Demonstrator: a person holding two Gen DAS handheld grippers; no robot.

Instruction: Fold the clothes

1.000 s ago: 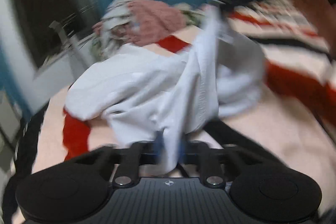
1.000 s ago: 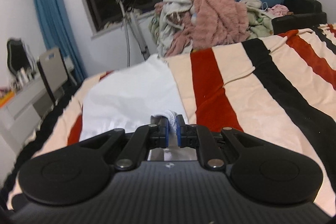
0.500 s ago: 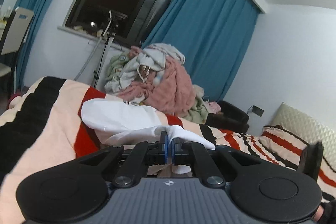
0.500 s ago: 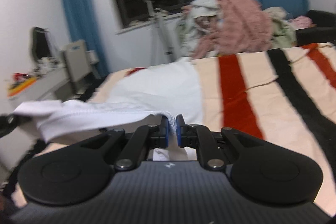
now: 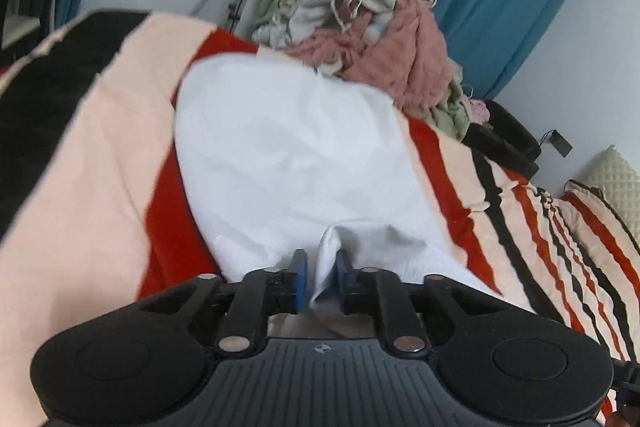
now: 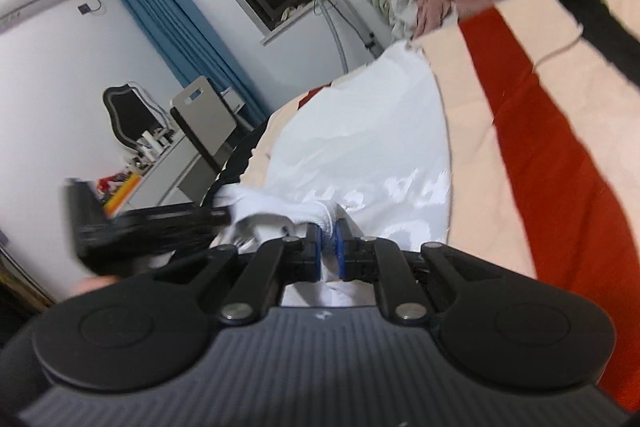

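The white garment (image 5: 296, 147) lies spread over the striped bedspread (image 5: 80, 163), filling the centre of the left wrist view and running toward the clothes pile (image 5: 372, 23) at upper centre. It's thin, soft, light cloth w/ no stiffness, so it will sag and crease wherever it isn't held, and the sheen at centre of the right wrist view suggests it may slide on itself. The left gripper (image 5: 320, 277) has its jaws a little apart, w/ a pinched-up fold of the near edge standing between them; whether the pads actually bite is hard to tell, prob. loose. The right gripper (image 6: 328, 247) is nearly closed on a bunched white hem. Best holds look like the hemmed edge or corners, both sides at once, keeping the cloth taut.
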